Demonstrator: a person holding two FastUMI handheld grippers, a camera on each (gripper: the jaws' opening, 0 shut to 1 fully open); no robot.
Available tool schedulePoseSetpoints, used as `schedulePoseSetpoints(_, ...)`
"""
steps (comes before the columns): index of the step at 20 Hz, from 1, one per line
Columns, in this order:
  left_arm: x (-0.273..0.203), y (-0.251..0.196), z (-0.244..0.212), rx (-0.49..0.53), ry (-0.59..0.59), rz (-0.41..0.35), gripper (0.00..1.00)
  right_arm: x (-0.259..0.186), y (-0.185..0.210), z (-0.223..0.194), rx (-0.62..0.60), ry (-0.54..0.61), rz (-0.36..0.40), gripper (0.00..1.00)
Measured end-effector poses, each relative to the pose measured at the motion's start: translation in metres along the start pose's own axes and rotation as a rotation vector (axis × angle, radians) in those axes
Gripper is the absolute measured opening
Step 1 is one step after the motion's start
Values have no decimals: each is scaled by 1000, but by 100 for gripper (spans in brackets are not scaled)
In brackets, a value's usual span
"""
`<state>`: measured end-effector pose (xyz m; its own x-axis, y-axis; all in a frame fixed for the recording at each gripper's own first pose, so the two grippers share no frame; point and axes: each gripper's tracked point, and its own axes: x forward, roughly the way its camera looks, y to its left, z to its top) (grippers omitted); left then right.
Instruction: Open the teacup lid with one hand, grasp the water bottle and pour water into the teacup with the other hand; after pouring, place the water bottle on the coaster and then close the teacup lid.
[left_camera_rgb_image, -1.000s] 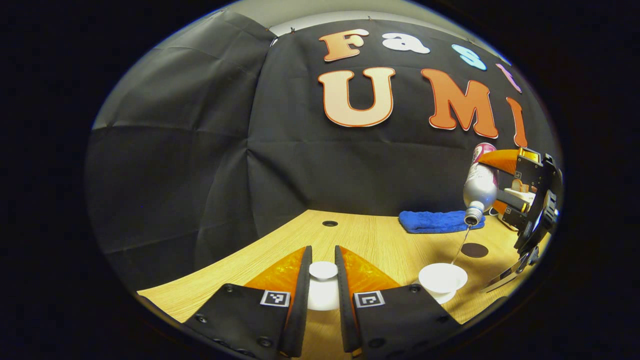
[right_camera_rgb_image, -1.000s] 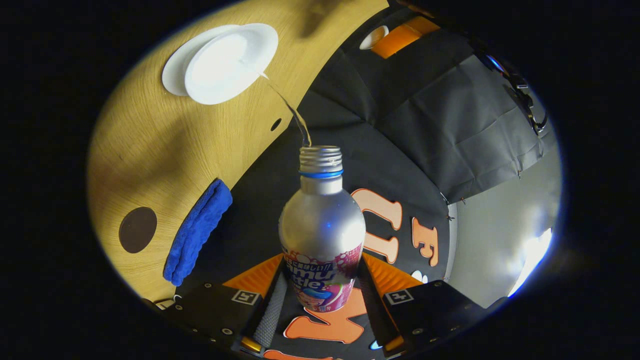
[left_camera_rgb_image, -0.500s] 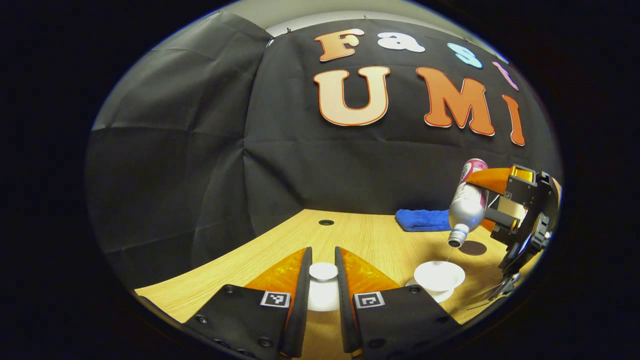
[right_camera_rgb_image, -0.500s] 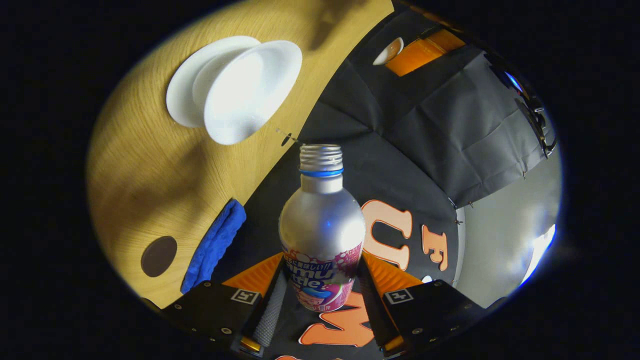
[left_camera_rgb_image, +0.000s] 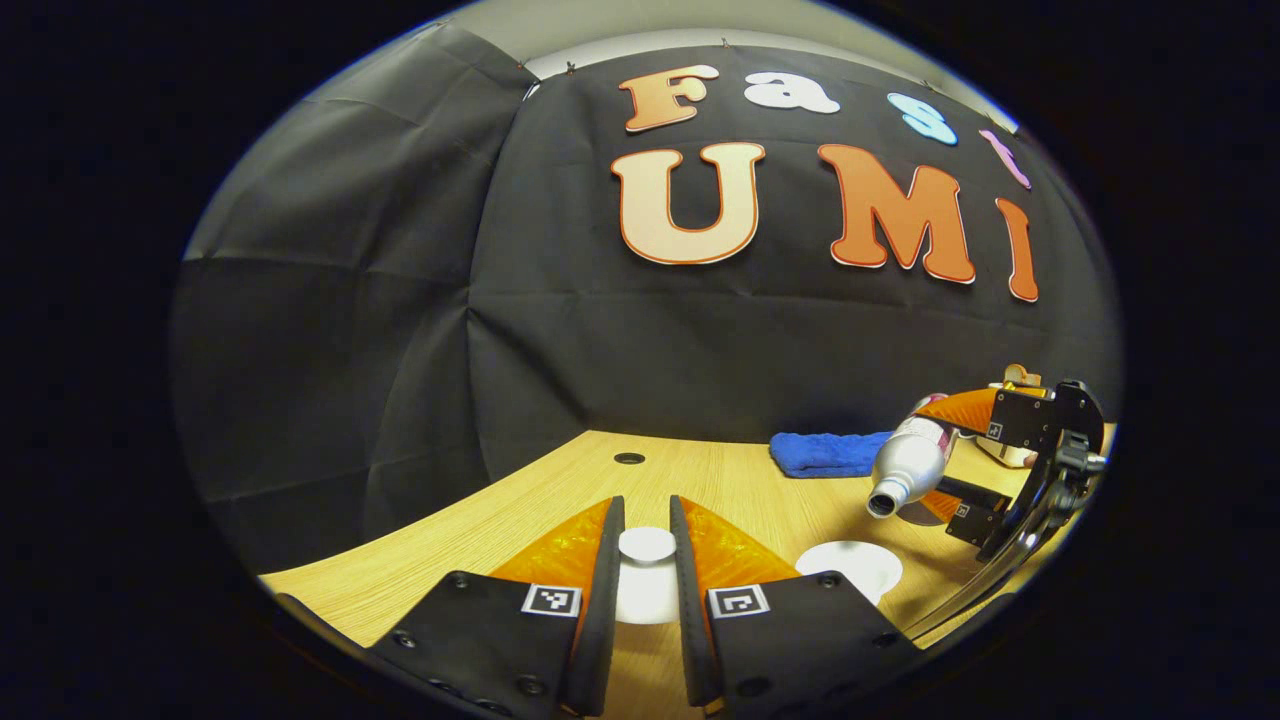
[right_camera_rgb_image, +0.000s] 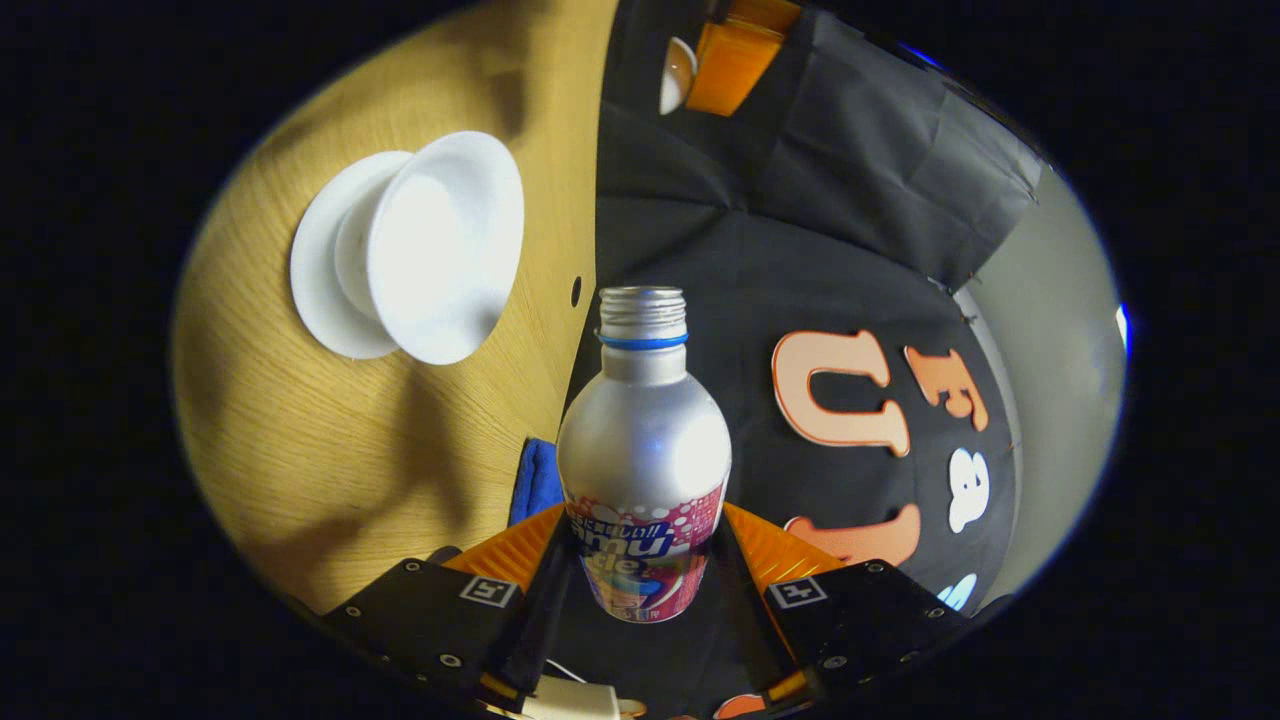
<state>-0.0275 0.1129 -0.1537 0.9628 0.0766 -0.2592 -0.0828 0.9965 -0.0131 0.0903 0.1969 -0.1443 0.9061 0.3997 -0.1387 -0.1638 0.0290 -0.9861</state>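
Note:
My left gripper (left_camera_rgb_image: 646, 508) is shut on the knob of the white teacup lid (left_camera_rgb_image: 646, 545), holding it above the wooden table. To its right the open white teacup (left_camera_rgb_image: 850, 563) stands on the table. In the right gripper view the teacup (right_camera_rgb_image: 445, 250) sits on a white saucer (right_camera_rgb_image: 312, 275). My right gripper (right_camera_rgb_image: 645, 525) is shut on the silver water bottle (right_camera_rgb_image: 645, 450), whose cap is off. In the left gripper view the bottle (left_camera_rgb_image: 905, 462) lies almost level just above and right of the cup, its mouth towards the cup. No water is running from it.
A folded blue towel (left_camera_rgb_image: 825, 452) lies at the back of the table near the black cloth wall, and it shows again as a towel edge (right_camera_rgb_image: 535, 480) beside the bottle. A small round hole (left_camera_rgb_image: 629, 458) is in the tabletop at the back.
The water stream has stopped. The bottle has swung up from steeply tipped to nearly level and has come lower, closer to the cup. My left gripper has held the lid still.

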Motion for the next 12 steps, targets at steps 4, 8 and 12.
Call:
schedulePoseSetpoints(4,5,-20,14,-14,-21,-35,32,0,-7,-14,217,61,9,76)
schedulePoseSetpoints(8,7,-38,22,-16,-32,-68,32,7,-30,-39,495,104,-3,76)
schedulePoseSetpoints(12,11,-57,32,-19,-48,-99,32,17,-29,-81,705,188,-6,77)
